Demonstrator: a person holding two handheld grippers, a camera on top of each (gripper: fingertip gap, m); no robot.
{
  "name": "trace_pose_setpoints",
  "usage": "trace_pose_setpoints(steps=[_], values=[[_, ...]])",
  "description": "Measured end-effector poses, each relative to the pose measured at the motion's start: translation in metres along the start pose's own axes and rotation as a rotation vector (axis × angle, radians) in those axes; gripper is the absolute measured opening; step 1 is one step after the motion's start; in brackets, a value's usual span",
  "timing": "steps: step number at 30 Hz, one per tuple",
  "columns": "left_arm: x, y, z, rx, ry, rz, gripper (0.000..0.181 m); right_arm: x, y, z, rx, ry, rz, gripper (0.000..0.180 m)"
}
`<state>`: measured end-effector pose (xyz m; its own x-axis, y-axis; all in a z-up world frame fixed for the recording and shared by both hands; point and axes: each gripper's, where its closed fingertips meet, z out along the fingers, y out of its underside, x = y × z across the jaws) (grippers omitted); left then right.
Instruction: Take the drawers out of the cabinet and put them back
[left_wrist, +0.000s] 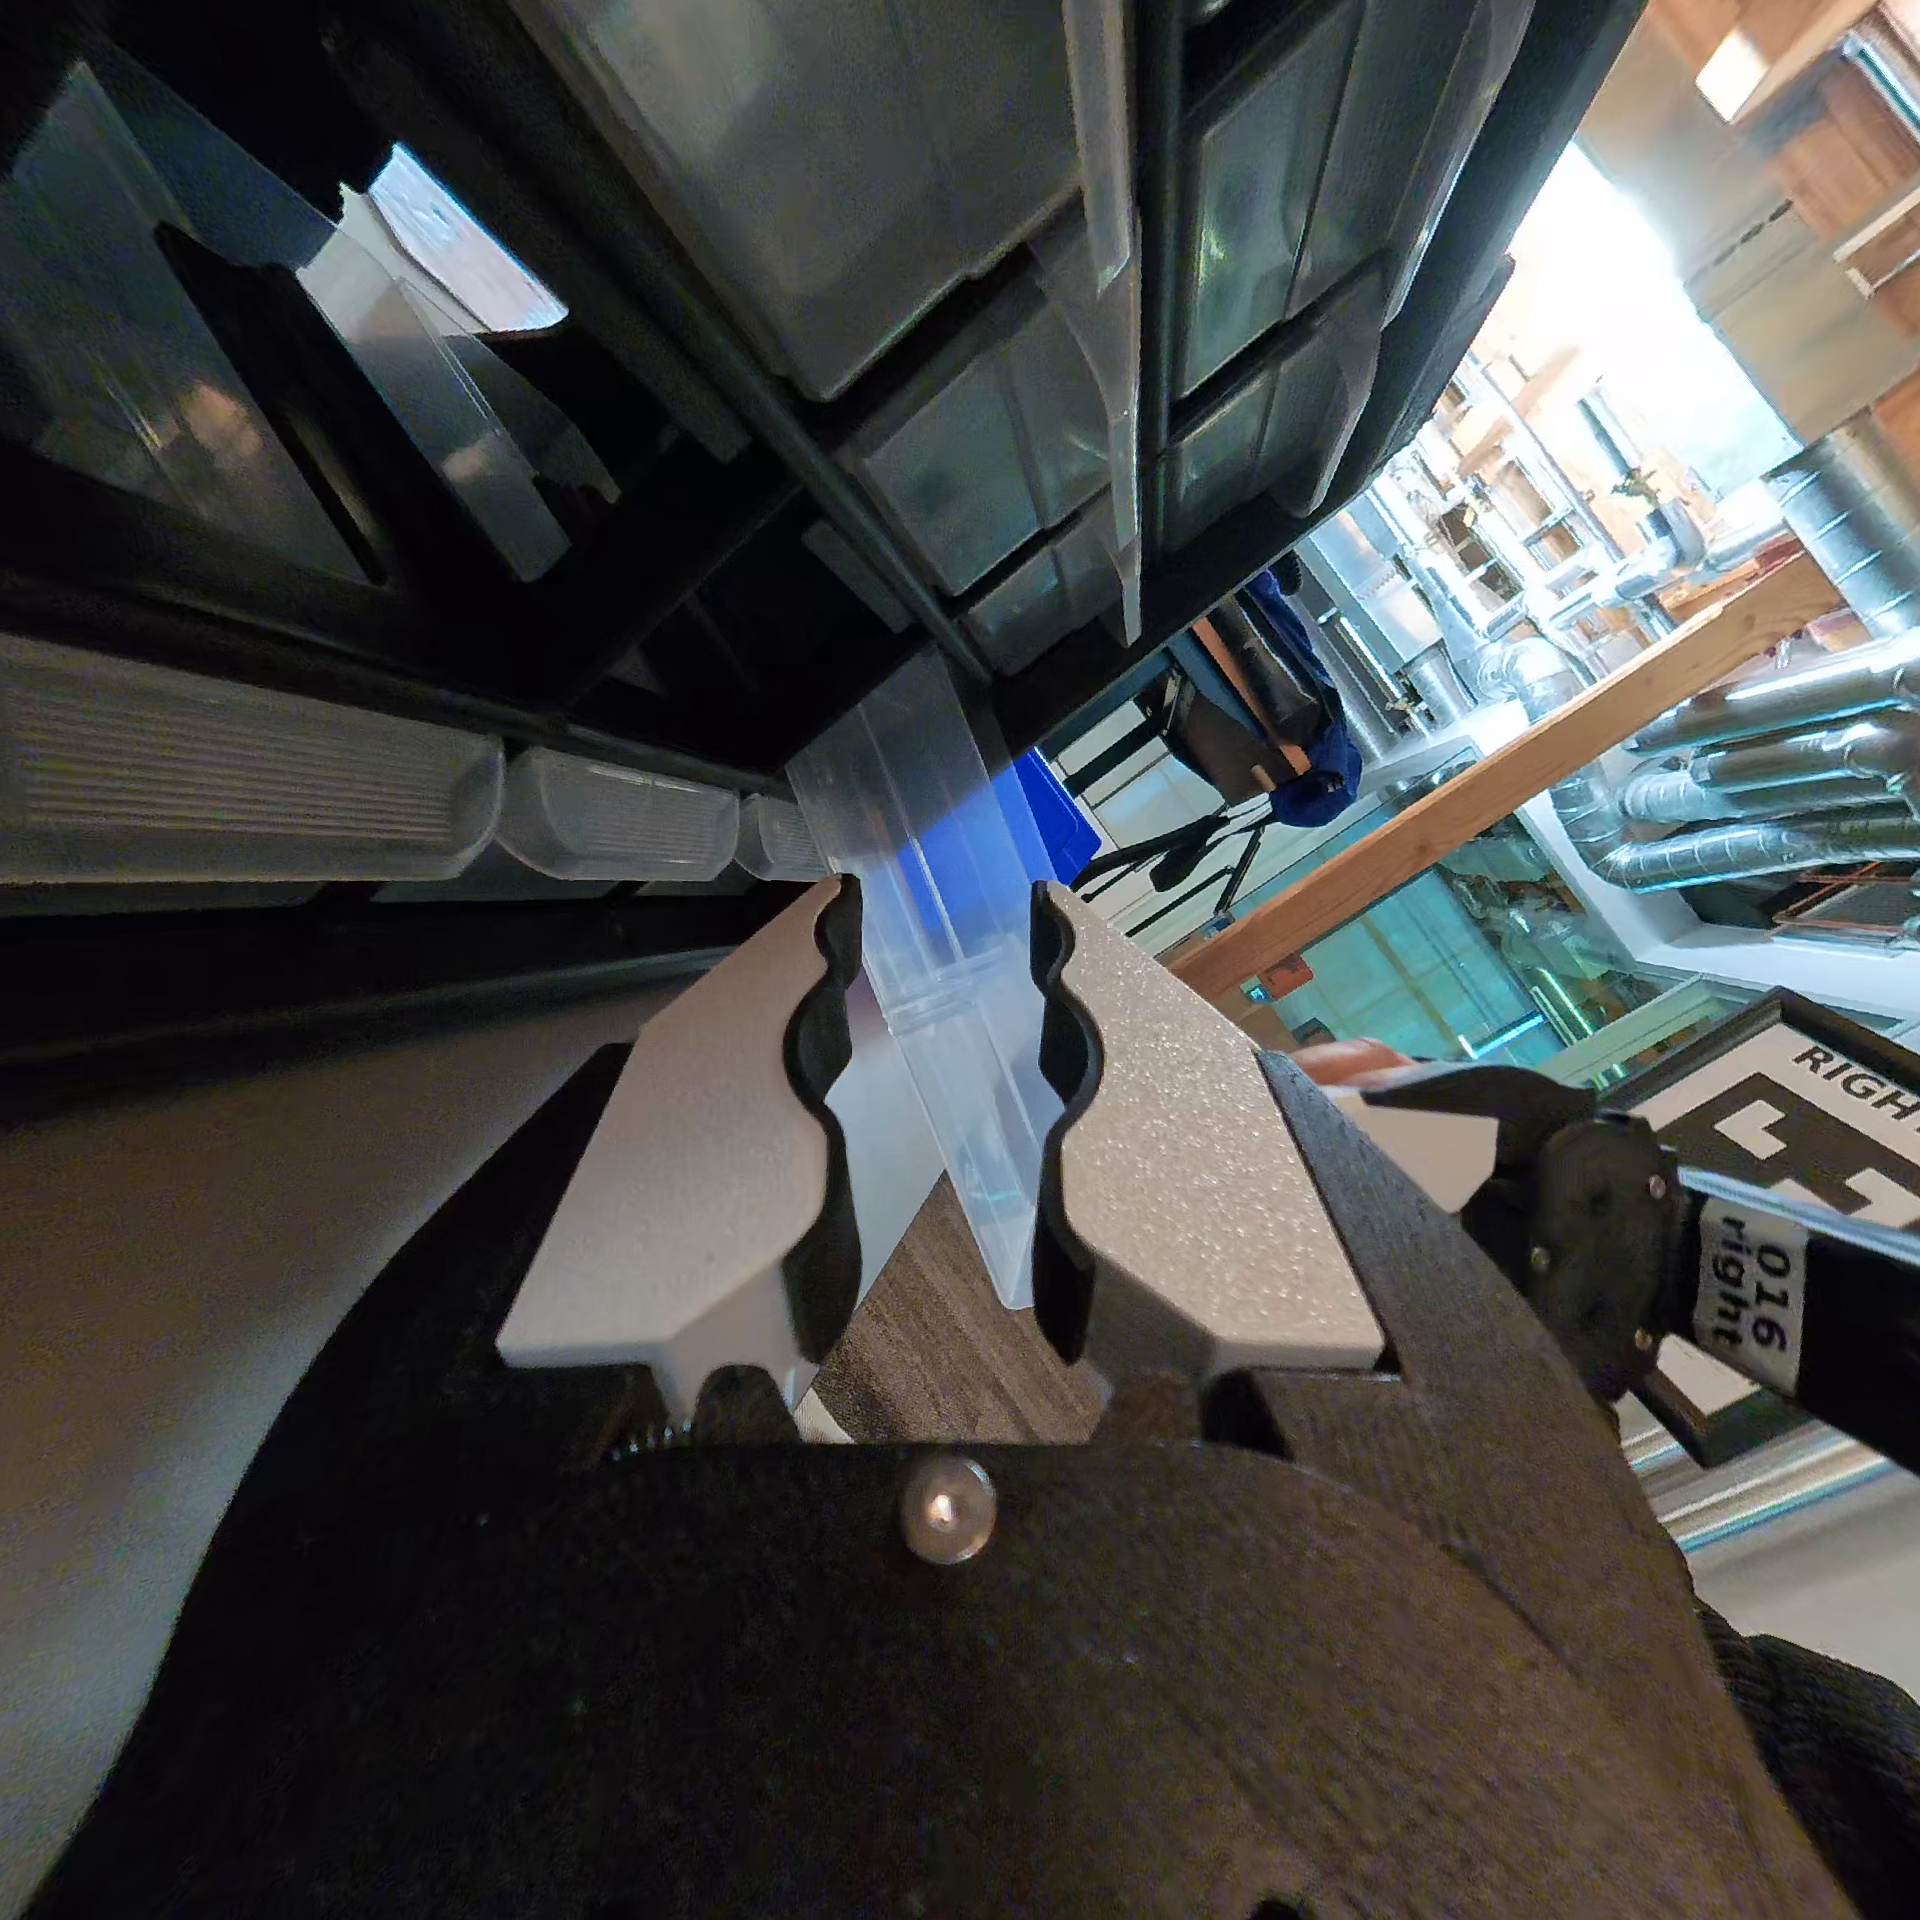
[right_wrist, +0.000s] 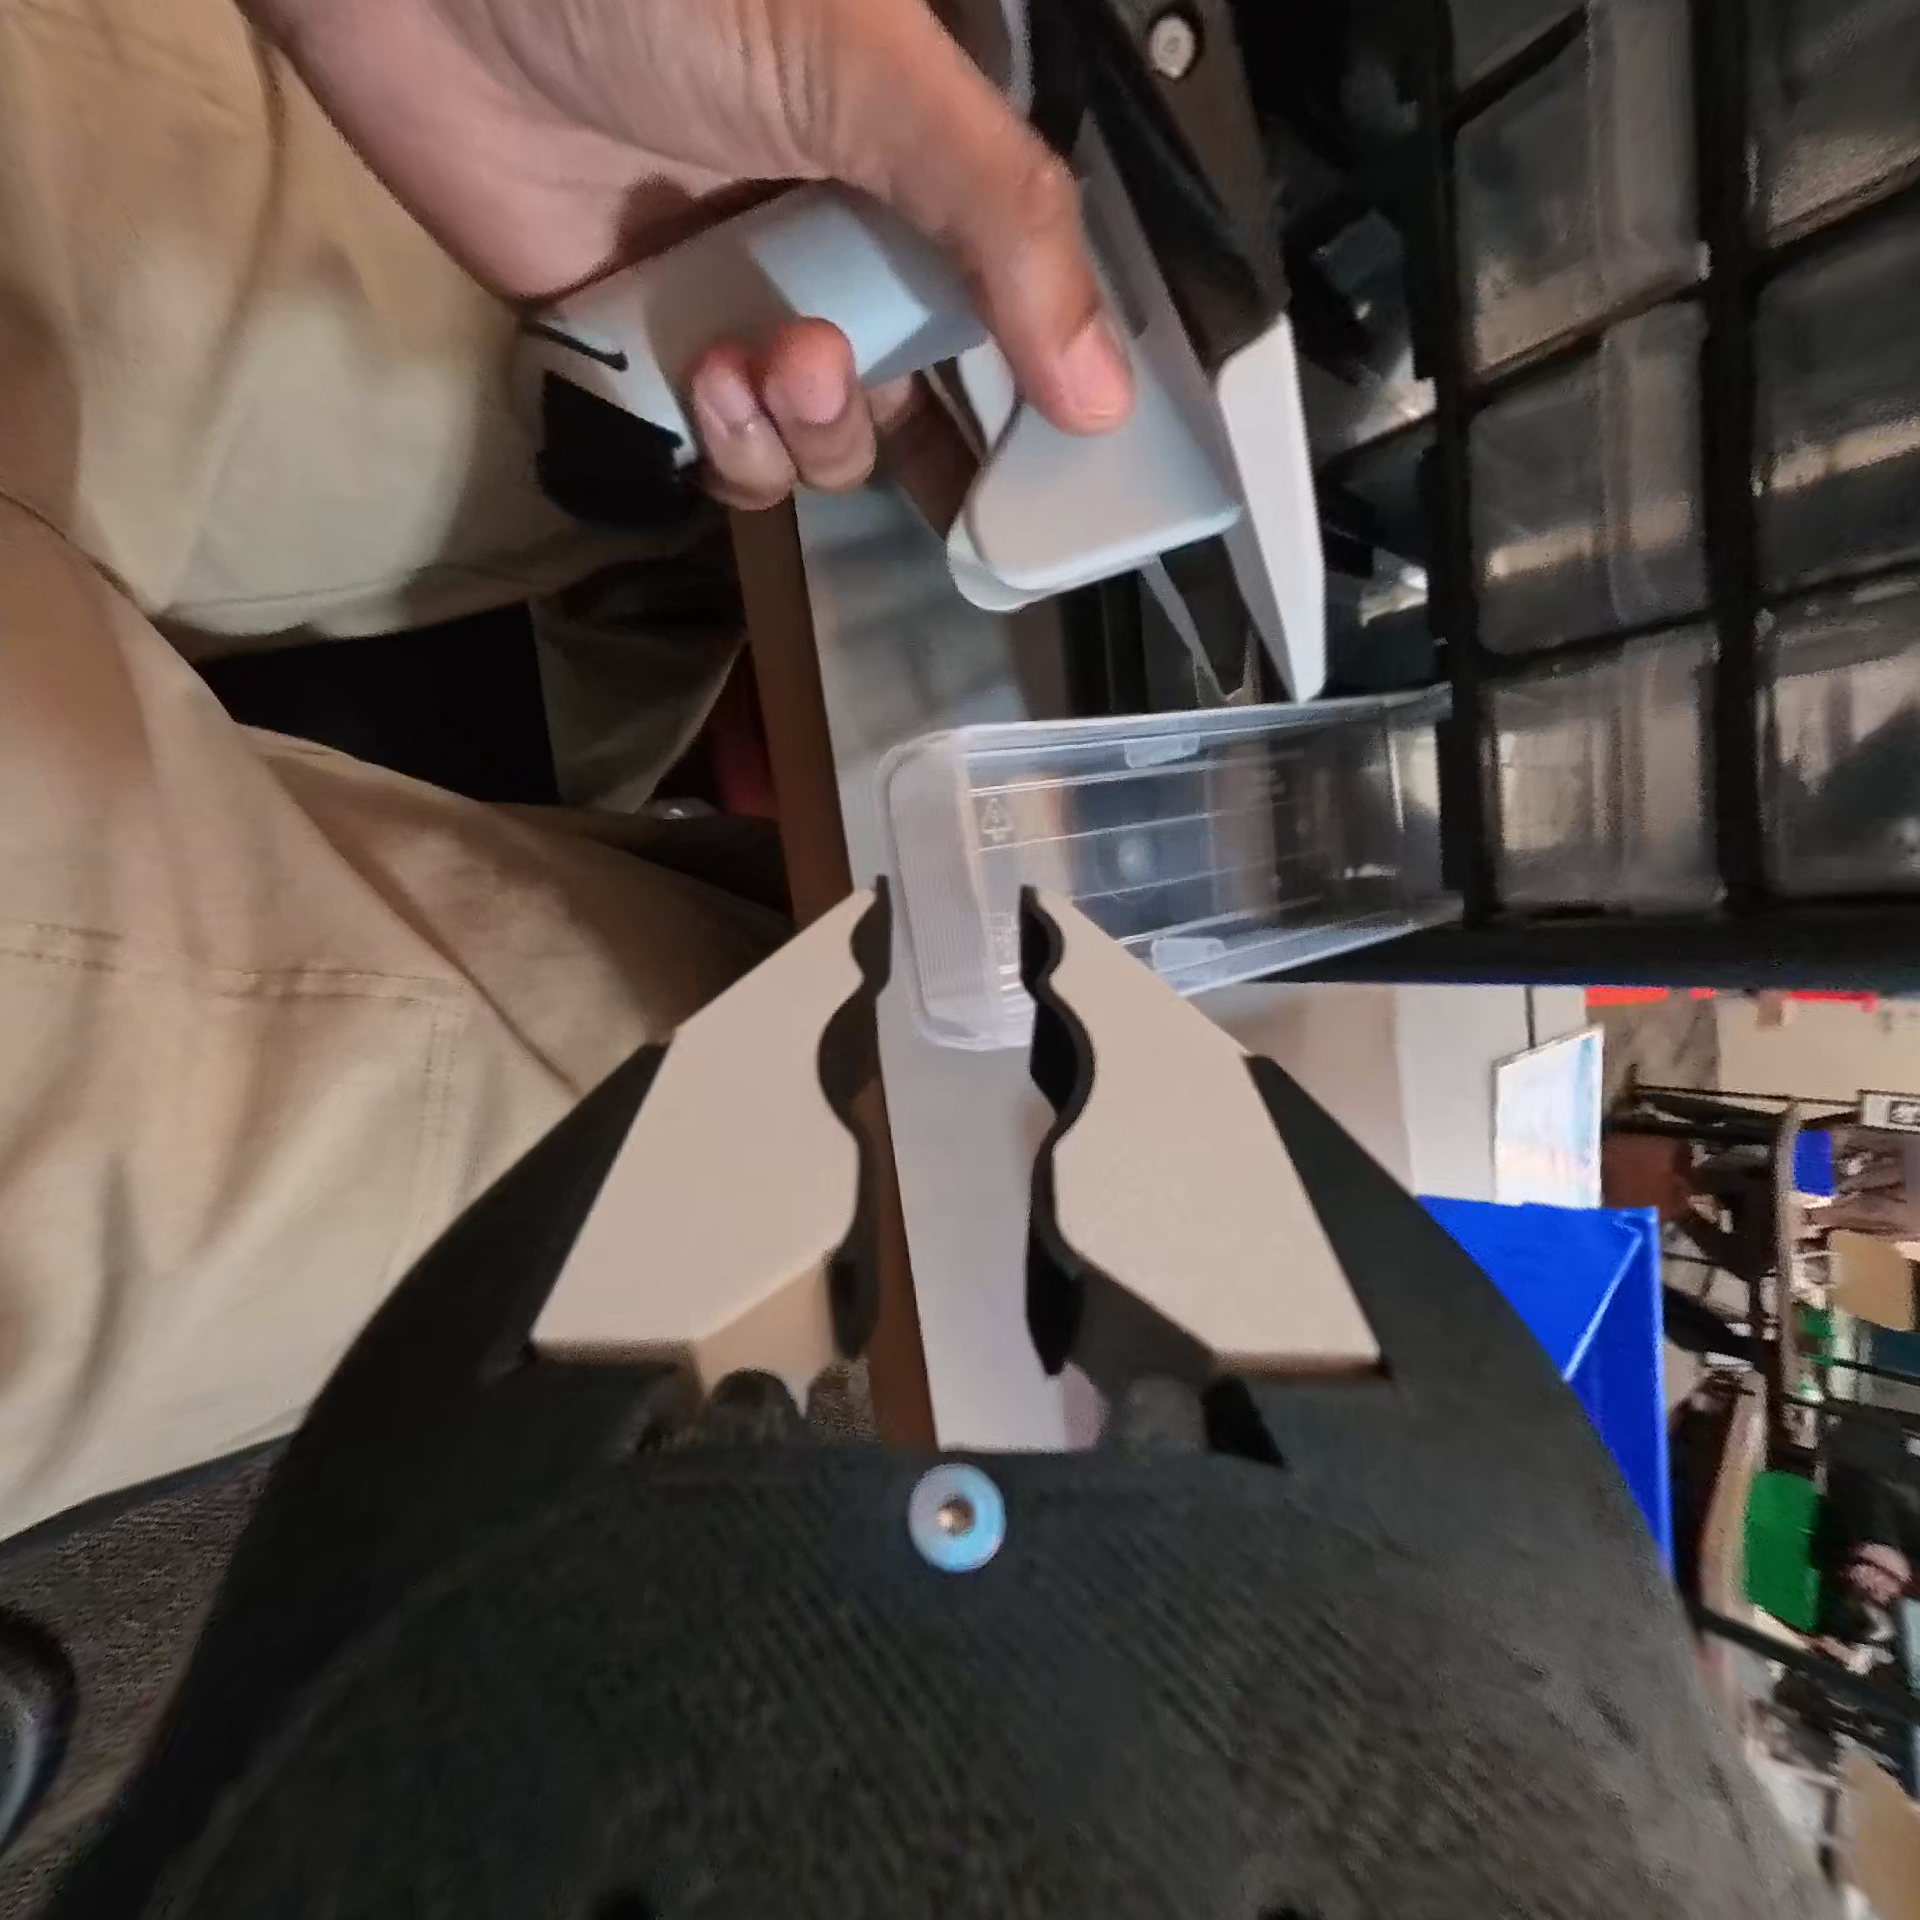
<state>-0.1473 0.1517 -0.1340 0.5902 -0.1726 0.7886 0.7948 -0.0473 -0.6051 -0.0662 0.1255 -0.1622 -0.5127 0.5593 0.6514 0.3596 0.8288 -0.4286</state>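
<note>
A clear plastic drawer sticks partway out of a bottom slot of the black cabinet. My left gripper straddles the drawer's width and both pads touch its sides. In the right wrist view the same drawer juts out of the cabinet frame. My right gripper is closed on its front handle end. The left gripper's white fingers, held by a hand, reach the drawer from beyond. The right gripper's body shows at the right of the left view.
Several more clear drawers fill the cabinet, and a row of ribbed handles lies to my left. The white table runs below. A blue bin and shelves stand beyond. The person's beige trousers are close by.
</note>
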Motion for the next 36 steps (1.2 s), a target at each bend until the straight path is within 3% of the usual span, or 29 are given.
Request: trace_pose_setpoints(steps=[4,9,18,27,32,36], values=[[0.000,-0.003,-0.001,0.008,0.002,-0.007,0.029,-0.003,-0.005,0.001,-0.010,0.006,-0.058,0.017],[0.000,-0.026,-0.010,0.083,-0.013,0.054,0.025,0.000,-0.011,-0.009,0.030,-0.032,0.011,0.017],[0.000,-0.027,-0.010,0.083,-0.017,0.064,0.024,0.032,-0.041,-0.042,0.356,-0.074,0.352,0.018],[-0.001,-0.028,-0.010,0.086,-0.014,0.055,0.024,0.054,-0.050,-0.056,0.543,-0.141,0.647,0.017],[0.000,-0.028,-0.010,0.087,-0.013,0.056,0.024,0.068,-0.056,-0.086,0.729,-0.251,0.803,0.017],[-0.001,-0.028,-0.010,0.086,-0.014,0.054,0.024,0.085,-0.053,-0.119,0.846,-0.235,0.818,0.017]])
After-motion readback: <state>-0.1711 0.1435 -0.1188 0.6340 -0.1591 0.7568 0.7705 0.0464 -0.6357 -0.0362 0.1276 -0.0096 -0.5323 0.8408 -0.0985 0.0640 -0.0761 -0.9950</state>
